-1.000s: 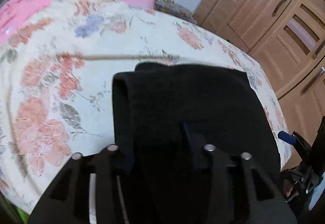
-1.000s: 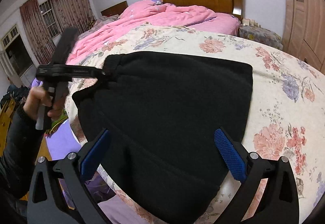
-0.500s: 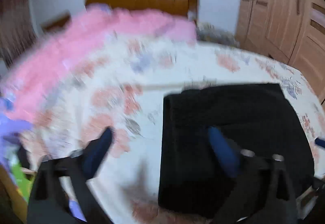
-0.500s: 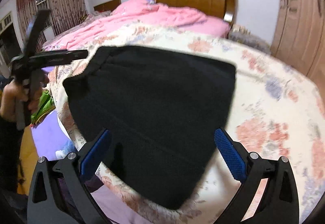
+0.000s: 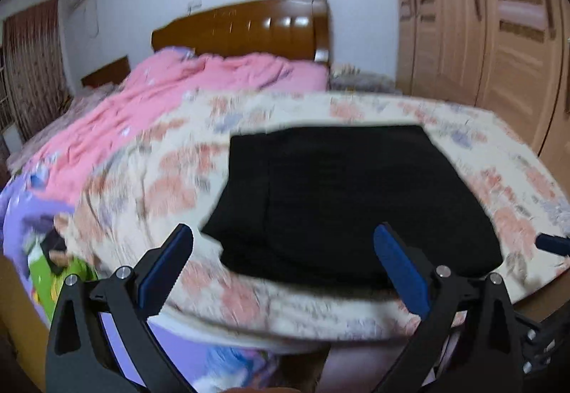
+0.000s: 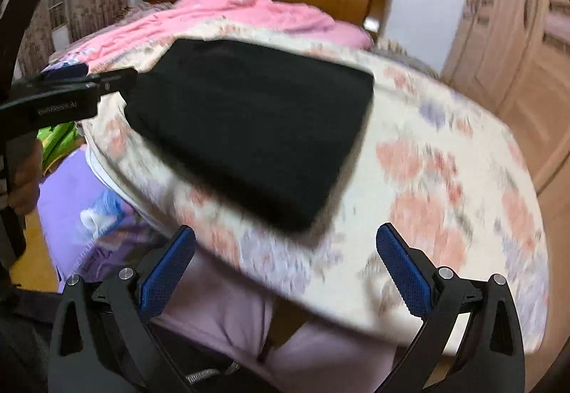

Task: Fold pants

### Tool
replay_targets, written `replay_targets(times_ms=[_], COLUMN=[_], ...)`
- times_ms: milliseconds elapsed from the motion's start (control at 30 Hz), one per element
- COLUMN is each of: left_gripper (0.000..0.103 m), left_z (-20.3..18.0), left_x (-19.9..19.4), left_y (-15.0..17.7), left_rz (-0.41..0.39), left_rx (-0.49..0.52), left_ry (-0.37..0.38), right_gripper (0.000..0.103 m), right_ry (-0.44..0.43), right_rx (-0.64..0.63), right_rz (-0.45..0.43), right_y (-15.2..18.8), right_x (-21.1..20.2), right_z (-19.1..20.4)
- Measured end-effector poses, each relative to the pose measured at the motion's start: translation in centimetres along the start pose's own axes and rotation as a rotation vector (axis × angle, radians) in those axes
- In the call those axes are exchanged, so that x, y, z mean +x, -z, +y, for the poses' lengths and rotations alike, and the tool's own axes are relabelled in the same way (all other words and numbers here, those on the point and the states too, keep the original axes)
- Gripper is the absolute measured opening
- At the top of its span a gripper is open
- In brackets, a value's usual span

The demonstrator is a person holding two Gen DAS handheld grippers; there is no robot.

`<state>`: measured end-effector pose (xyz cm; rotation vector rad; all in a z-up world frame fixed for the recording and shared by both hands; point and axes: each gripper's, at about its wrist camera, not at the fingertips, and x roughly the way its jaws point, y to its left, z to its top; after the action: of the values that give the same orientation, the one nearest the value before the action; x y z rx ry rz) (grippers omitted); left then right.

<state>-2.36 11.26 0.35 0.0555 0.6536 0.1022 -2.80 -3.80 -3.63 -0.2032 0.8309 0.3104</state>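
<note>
- A bed (image 5: 374,318) covered by a floral quilt (image 5: 171,186) was seen across both views, with a wooden headboard (image 5: 249,29) at the far end and a wardrobe (image 5: 498,47) along the right.
- A rumpled pink blanket (image 5: 160,104) was spread over the far left part of the bed.
- The black pants (image 5: 356,200) were laid folded into a compact, roughly rectangular stack on the quilt, near the bed's near edge; in the right wrist view the pants (image 6: 249,136) lay left of centre.
- The left gripper (image 5: 283,257) was held with its jaws wide apart just off the near edge of the pants, nothing being clamped between the blue pads.
- The right gripper (image 6: 285,257) was likewise held with jaws wide apart, over the quilt's near edge, clear of the pants.
- No container was shown.
- In the right wrist view the left gripper (image 6: 57,97) was cut off at the left edge, with only part of the holding hand (image 6: 25,179) visible.
- Both views were motion-blurred; the quilt's pattern and the items beside the bed at the lower left could not be made out.
</note>
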Motion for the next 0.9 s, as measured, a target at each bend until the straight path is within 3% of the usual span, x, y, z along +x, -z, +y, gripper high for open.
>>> replay_targets(times_ms=[67,167,267,900], left_gripper=[0.101,0.101,0.101,0.101], left_z=[-0.3,-0.6,-1.4,-3.2], left_x=[1.1,1.8,2.0,2.5], left_y=[1.1,2.6,3.2,4.4], left_rz=[0.061,0.124,0.155,0.199], left_rx=[-0.033,-0.072,-0.042,0.01], left_ry=[-0.001,0.074,0.097,0.119], right_gripper=[0.098,0.099,0.098,0.098], right_ry=[0.03,0.057,0.05,0.037], right_rx=[0.016,0.053,0.061,-0.023], right_rz=[0.015,0.006,0.011,0.021], right_y=[0.5,0.6,0.8,0.9], right_x=[0.2,-0.1,0.1,0.6], right_z=[-0.3,-1.0,-1.0,1.1])
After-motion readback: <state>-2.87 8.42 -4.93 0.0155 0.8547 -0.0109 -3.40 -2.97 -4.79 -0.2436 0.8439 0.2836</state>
